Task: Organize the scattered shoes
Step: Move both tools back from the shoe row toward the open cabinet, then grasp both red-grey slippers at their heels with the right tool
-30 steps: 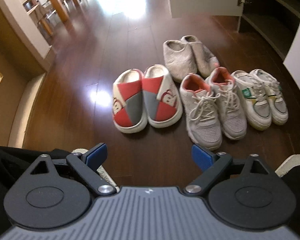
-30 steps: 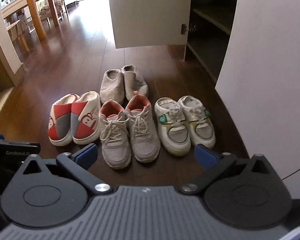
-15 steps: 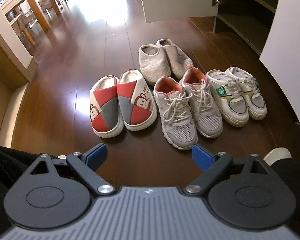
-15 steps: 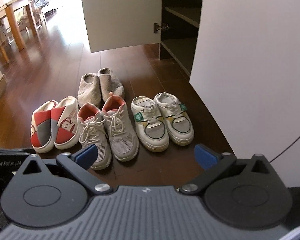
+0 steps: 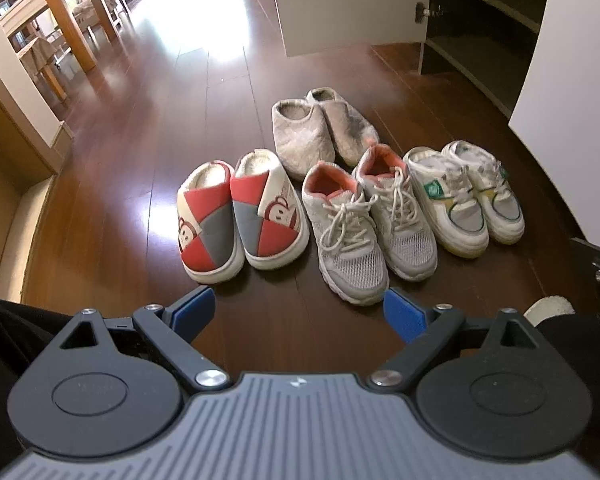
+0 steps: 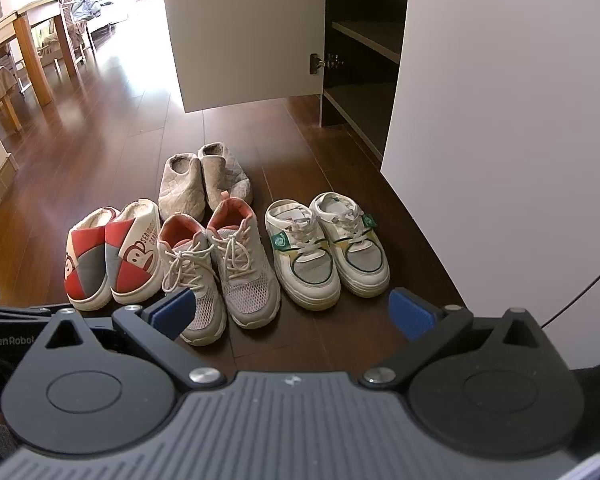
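Four pairs of shoes (image 5: 352, 204) lie on the floor (image 5: 112, 152) at 12 o'clock, toes toward the cameras. Left gripper (image 5: 300, 314) and right gripper (image 6: 294, 310) are both spread, holding nothing.

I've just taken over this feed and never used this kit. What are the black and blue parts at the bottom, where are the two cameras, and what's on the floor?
Each picture comes from a camera on a hand-held gripper, looking along its two blue-tipped fingers. The left gripper and right gripper are both open and hold nothing. On the wooden floor stand four neat pairs: red and grey cartoon slippers, grey laced sneakers, white sneakers with green trim, and grey quilted slippers behind them. Beyond is an open cabinet with dark shelves.
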Available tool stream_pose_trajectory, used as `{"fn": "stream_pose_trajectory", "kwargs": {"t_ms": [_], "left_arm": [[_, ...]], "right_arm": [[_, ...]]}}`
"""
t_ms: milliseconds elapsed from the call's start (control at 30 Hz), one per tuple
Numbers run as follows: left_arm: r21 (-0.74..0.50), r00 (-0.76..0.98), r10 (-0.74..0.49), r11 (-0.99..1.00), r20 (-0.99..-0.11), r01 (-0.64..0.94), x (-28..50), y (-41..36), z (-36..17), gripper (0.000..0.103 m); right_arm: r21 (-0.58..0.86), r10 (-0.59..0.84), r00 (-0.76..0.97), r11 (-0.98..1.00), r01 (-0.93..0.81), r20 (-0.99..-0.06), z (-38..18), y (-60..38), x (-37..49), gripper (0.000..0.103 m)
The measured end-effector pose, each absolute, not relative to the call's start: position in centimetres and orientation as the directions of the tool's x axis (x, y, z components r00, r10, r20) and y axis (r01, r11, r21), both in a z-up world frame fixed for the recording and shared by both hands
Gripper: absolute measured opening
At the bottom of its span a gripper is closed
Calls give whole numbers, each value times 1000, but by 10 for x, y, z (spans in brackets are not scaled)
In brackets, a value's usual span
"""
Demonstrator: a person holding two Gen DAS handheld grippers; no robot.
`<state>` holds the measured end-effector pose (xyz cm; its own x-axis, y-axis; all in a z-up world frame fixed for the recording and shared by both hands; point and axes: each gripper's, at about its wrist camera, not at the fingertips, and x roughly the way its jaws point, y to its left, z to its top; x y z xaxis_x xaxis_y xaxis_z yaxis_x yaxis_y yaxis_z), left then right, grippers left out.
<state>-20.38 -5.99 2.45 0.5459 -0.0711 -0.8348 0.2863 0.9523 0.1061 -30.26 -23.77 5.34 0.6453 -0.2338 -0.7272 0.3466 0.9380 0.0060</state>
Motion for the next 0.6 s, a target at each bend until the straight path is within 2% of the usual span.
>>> {"fn": "stream_pose_trajectory", "kwargs": {"t_ms": [100, 167, 233, 367, 433, 500, 600], "left_arm": [[91, 590, -66, 968, -805, 233, -189, -35, 54, 93], [99, 630, -58, 972, -774, 212, -175, -17, 81, 93], [154, 690, -26, 968, -723, 197, -161, -3, 108, 94], [248, 768, 37, 955, -639, 160, -128, 20, 142, 97], [255, 750, 45, 952, -660, 168, -106, 27, 138, 97], [260, 728, 51, 949, -684, 178, -84, 35, 132, 97], [277, 678, 78, 942, -731, 191, -46, 44, 108, 97]], "right_arm": [[63, -213, 738, 943, 326, -641, 88, -238, -305, 102], [111, -165, 820, 957, 267, -548, 125, -240, -305, 102], [132, -126, 880, 969, 207, -457, 161, -244, -302, 102], [152, -88, 908, 975, 163, -411, 194, -258, -267, 102], [161, -68, 919, 977, 141, -387, 210, -264, -250, 102], [200, -1, 888, 974, 104, -459, 195, -268, -221, 102], [219, 59, 793, 971, 95, -607, 150, -260, -169, 95]]}}
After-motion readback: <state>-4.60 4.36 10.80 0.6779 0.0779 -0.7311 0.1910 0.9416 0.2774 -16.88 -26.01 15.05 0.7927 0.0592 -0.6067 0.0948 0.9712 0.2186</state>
